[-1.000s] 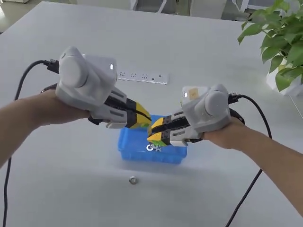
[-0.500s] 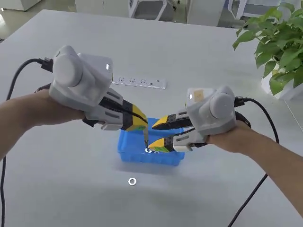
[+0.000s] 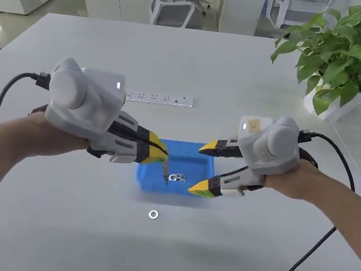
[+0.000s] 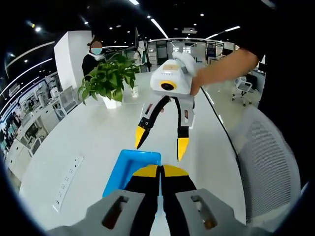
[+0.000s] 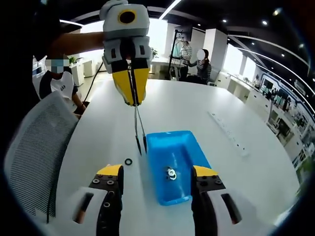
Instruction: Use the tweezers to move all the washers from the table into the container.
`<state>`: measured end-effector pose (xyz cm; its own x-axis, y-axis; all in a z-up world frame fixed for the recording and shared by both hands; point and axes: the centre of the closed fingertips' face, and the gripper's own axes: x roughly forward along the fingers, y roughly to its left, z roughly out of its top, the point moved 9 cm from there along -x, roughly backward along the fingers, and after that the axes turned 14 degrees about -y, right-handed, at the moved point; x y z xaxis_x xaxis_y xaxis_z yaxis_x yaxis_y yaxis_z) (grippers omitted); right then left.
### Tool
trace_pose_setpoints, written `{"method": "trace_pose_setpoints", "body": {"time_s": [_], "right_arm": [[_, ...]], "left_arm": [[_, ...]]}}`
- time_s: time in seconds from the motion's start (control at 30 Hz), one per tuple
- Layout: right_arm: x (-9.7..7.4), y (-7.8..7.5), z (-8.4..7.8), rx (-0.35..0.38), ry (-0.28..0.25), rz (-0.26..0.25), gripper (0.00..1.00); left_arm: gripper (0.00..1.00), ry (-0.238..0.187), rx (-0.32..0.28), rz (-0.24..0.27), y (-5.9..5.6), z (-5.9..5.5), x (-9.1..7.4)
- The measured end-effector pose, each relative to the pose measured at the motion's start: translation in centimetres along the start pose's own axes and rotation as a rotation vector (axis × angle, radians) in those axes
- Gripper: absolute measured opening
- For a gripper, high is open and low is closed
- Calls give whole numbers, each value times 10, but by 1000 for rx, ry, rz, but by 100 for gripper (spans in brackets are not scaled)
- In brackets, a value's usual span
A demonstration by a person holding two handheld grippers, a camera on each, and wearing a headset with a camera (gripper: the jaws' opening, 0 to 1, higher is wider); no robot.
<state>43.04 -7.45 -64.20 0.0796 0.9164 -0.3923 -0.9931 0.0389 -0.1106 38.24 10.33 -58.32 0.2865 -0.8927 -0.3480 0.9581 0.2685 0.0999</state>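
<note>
Tweezers (image 3: pixel 166 171): held by the upper end; long axis near vertical, tips pointing down at the container. In the right gripper view they (image 5: pixel 138 127) show as two thin dark legs, slightly apart at the tips.
Tweezer tips: low, by the container's left wall; cannot tell whether they touch anything.
Left gripper (image 3: pixel 158 152): jaws pressed together on the tweezers, yellow tips meeting; its own view shows the same (image 4: pixel 160 172).
Loose washer (image 3: pixel 153 214): flat on the table, just off the container's near side, toward its left corner; also seen in the right gripper view (image 5: pixel 128 161).
Washers (image 3: pixel 176 178): small cluster lying on the container floor, near the middle (image 5: pixel 171 173).
Container (image 3: pixel 148 183): blue, rectangular, open-topped tray, on the table on the person's side of the power strip.
Right gripper (image 3: pixel 200 169): jaws spread wide, nothing between them; above the container's right end, tips toward the left gripper.
Label (image 3: pixel 251 125): pale square on top of the right gripper, print too small to read.
Power strip (image 3: pixel 158 99): white, lying beyond the container toward the table's far edge; no marking legible.
Plant (image 3: pixel 321 51): green, leafy, by the table's right edge.
Table (image 3: pixel 225 73): pale grey.
</note>
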Motion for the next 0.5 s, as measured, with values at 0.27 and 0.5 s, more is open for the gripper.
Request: {"method": "trace_pose_setpoints", "body": {"time_s": [0.27, 0.5], "right_arm": [[-13, 8, -7, 16, 1, -56, 69], [-21, 14, -11, 31, -7, -96, 80]], "left_arm": [[3, 2, 8, 0, -10, -7, -1], [3, 10, -1, -6, -17, -16, -1]]}}
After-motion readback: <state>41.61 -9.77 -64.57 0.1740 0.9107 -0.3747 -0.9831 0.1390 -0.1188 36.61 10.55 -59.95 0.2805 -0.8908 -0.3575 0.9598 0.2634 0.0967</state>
